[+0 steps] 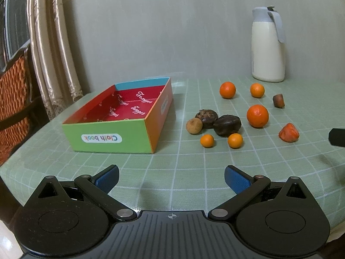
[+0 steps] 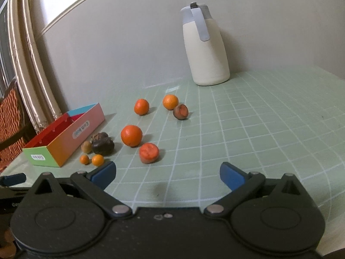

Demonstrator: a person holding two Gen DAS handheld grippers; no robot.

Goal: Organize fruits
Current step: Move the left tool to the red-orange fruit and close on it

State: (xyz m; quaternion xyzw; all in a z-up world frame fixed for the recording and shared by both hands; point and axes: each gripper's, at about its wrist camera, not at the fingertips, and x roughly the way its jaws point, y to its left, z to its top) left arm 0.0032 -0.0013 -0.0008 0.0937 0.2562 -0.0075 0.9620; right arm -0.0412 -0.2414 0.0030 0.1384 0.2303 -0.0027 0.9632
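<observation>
A colourful open box (image 1: 120, 116) marked "Cloth book" stands on the green checked cloth, left of the fruit; it also shows in the right wrist view (image 2: 64, 138). Loose fruit lies to its right: a large orange (image 1: 257, 116) (image 2: 131, 135), two smaller oranges (image 1: 227, 89) (image 1: 257, 90), two tiny oranges (image 1: 207, 140) (image 1: 235, 140), two dark brown fruits (image 1: 226, 125), a tan round fruit (image 1: 194, 125), and two cut orange pieces (image 1: 289, 132) (image 2: 148, 152). My left gripper (image 1: 171, 179) is open and empty, short of the fruit. My right gripper (image 2: 167, 174) is open and empty, just short of the cut piece.
A cream jug with a grey lid (image 1: 268, 45) (image 2: 204, 45) stands at the back by the wall. Curtains (image 1: 49, 43) and a wicker chair (image 1: 13, 99) are at the left beyond the table edge. The right gripper's finger tip (image 1: 337, 137) shows at the left view's right edge.
</observation>
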